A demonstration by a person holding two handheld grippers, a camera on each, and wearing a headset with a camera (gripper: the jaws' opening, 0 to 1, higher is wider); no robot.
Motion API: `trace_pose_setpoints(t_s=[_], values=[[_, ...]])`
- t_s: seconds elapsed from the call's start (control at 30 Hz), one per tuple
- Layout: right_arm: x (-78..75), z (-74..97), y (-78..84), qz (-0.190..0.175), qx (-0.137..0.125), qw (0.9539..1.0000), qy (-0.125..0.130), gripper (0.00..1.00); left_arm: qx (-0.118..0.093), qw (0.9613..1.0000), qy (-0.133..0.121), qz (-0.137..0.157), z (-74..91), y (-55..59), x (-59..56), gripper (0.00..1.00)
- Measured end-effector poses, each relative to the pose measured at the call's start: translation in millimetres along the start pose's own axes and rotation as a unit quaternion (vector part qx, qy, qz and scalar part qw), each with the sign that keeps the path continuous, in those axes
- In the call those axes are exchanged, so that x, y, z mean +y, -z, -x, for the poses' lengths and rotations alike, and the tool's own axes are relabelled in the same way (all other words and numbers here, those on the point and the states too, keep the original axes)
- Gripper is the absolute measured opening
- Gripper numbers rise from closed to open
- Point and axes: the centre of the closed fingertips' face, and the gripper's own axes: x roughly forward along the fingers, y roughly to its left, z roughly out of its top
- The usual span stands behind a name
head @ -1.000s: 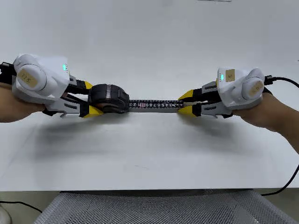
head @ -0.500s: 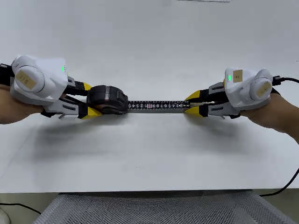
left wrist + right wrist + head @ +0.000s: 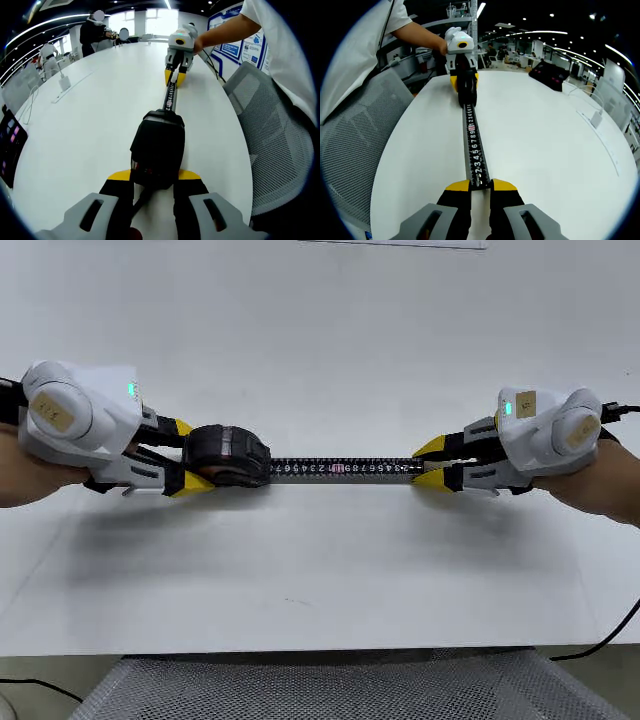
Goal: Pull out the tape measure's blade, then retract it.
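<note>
The black tape measure case (image 3: 228,454) rests on the white table (image 3: 320,350), clamped between the yellow-tipped jaws of my left gripper (image 3: 195,454). From its own view the case (image 3: 158,148) sits just past that gripper (image 3: 154,175). A dark numbered blade (image 3: 345,467) runs rightward out of the case to my right gripper (image 3: 434,463), shut on the blade's end. The blade (image 3: 473,150) stretches away from the right gripper (image 3: 480,185) toward the left gripper (image 3: 462,60). The right gripper (image 3: 176,76) appears at the far end of the blade (image 3: 171,93).
A grey mesh chair (image 3: 330,685) stands below the table's near edge. A black cable (image 3: 618,625) trails from the right gripper over the table's right side. Farther along the long table lie a small white stand (image 3: 64,83) and a dark object (image 3: 549,74). People stand in the background.
My right gripper has moved to the right with the blade's end, so more blade is out of the case. The left gripper and case have stayed almost still.
</note>
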Motion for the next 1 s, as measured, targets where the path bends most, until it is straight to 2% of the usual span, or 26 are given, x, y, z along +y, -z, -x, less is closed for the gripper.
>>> trace_pose_setpoints(t_s=[1.0], values=[[0.2, 35.0, 30.9, 0.0, 0.029, 0.9995, 0.011, 0.09, 0.001, 1.0, 0.0, -0.001, 0.1, -0.1, -0.2, 0.25]])
